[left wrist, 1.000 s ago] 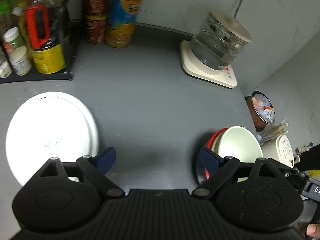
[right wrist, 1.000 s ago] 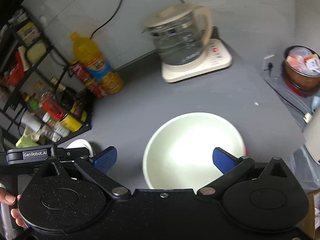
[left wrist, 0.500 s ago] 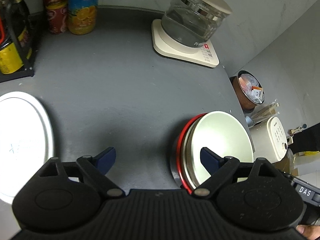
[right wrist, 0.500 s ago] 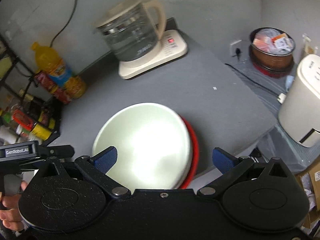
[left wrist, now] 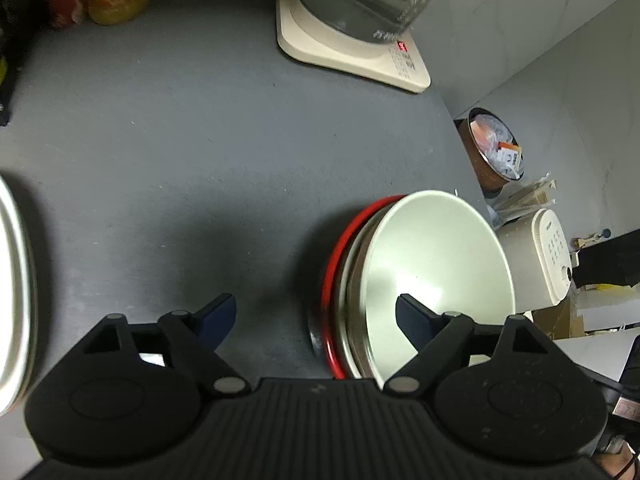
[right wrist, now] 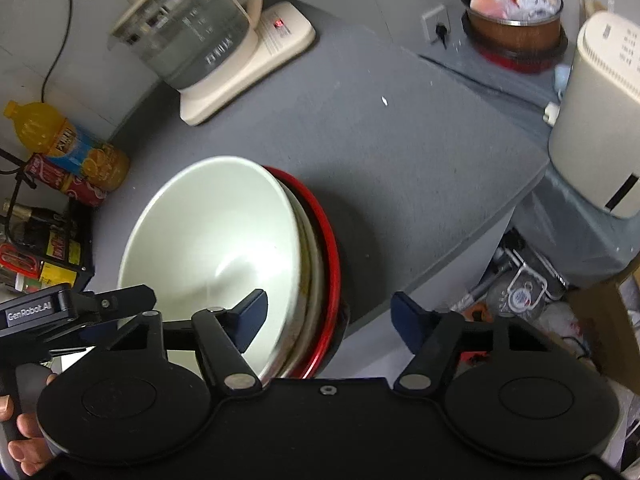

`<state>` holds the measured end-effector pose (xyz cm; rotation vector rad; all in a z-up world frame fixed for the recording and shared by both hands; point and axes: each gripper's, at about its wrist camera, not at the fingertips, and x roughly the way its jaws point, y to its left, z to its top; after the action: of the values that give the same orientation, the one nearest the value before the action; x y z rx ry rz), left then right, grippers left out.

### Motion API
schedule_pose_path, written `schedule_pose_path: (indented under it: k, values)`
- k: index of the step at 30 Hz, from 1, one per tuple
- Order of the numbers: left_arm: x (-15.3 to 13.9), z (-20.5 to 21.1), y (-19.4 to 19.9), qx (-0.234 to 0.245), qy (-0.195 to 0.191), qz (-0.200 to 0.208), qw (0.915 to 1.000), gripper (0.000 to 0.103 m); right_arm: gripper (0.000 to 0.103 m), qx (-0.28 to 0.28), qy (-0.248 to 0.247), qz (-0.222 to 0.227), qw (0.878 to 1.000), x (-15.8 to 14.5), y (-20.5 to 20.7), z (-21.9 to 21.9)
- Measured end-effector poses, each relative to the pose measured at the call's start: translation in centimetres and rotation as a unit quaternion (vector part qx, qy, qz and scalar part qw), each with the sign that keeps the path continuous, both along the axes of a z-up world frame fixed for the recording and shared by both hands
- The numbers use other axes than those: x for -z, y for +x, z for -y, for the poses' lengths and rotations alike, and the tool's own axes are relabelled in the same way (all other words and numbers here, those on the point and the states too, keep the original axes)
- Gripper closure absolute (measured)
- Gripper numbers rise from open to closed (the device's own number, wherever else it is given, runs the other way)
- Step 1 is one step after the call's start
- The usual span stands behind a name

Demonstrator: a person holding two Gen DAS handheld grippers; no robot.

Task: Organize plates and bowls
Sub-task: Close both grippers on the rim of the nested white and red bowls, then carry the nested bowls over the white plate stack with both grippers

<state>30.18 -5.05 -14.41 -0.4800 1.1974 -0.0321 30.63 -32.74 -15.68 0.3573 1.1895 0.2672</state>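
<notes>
Bowl: glossy cream ceramic bowl [right wrist: 208, 240], deep and wide, nested atop a red-rimmed plate [right wrist: 330, 272] near the grey surface [right wrist: 380, 152] edge.
Right tongs [right wrist: 326, 312]: just been closing, straddling the stack's rim, pads not yet pressing.
Left tongs [left wrist: 316, 316]: released, narrowing slightly, right finger over the bowl.
Elsewhere: white round plate [left wrist: 16, 288] far left.

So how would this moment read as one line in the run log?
left gripper: open, straddling stack's left rim | right gripper: closing, unpressed, around right rim | cream ceramic bowl stacked on red-rimmed plate
</notes>
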Motion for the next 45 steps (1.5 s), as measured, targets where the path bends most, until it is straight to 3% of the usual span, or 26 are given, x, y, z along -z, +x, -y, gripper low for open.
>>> schedule_pose_path:
  k: [7, 11, 12, 16, 18, 21, 27, 45]
  values:
    - [2.5, 0.4, 1.3, -0.003, -0.014, -0.026, 0.9996, 0.038, 0.057, -0.004, 0.011, -0.028, 1.000, 1.7, 0.9, -0.4]
    - [3.7, 0.4, 1.9, -0.010, -0.023, -0.046, 0.9986, 0.052, 0.061, -0.010, 0.015, -0.033, 0.999, 2.1, 1.4, -0.6]
    - [3.9, 0.4, 2.0, -0.010, -0.026, -0.048, 0.9985, 0.054, 0.066, -0.014, 0.016, -0.033, 0.999, 2.2, 1.5, -0.7]
    - [4.5, 0.8, 2.4, -0.009, -0.032, -0.045, 0.9984, 0.058, 0.067, -0.028, 0.014, -0.029, 0.999, 2.3, 1.8, -1.0]
    - [4.7, 0.8, 2.6, -0.011, -0.054, -0.050, 0.9973, 0.072, 0.068, -0.032, 0.017, -0.028, 0.999, 2.3, 1.8, -0.8]
    - [4.7, 1.0, 2.8, -0.010, -0.061, -0.052, 0.9967, 0.072, 0.068, -0.031, 0.020, -0.030, 0.999, 2.3, 1.9, -0.8]
    - [4.0, 1.9, 2.6, 0.014, -0.031, -0.045, 0.9984, 0.072, 0.069, -0.040, 0.014, -0.035, 0.998, 2.1, 2.1, -1.2]
    - [1.0, -4.0, -0.5, -0.040, -0.033, -0.028, 0.9983, 0.071, 0.069, -0.095, 0.036, -0.016, 0.995, -1.0, 2.2, -6.6]
